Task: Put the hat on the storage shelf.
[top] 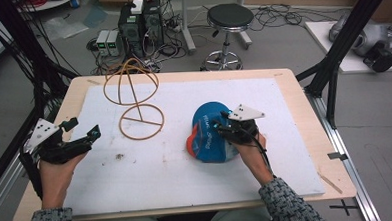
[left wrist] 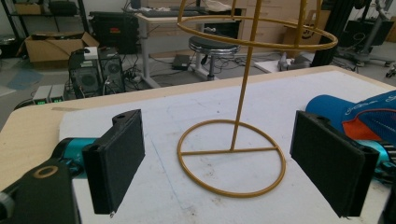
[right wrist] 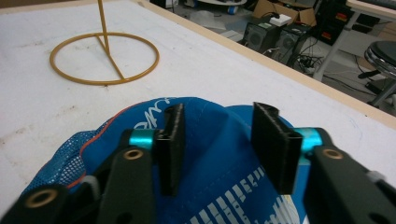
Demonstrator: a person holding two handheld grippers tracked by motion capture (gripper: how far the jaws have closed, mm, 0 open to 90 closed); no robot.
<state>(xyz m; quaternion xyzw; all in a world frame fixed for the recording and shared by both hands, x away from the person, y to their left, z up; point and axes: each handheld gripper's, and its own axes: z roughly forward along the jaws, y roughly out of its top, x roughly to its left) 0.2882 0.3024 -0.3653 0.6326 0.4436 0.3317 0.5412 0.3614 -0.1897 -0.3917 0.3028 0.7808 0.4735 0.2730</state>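
Right gripper (top: 223, 123) jaws half-parted over blue cap (top: 210, 135), not visibly pinching it, left gripper (top: 82, 130) released near white mat's (top: 187, 176) left edge, wire stand (top: 138, 100) between them with bare mat around.

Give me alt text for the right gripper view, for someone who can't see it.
The right gripper is over a blue cap with white lettering and orange trim, its two black jaws straddling the crown with a gap between them. Beyond lies a white mat with the round base of a gold wire stand.
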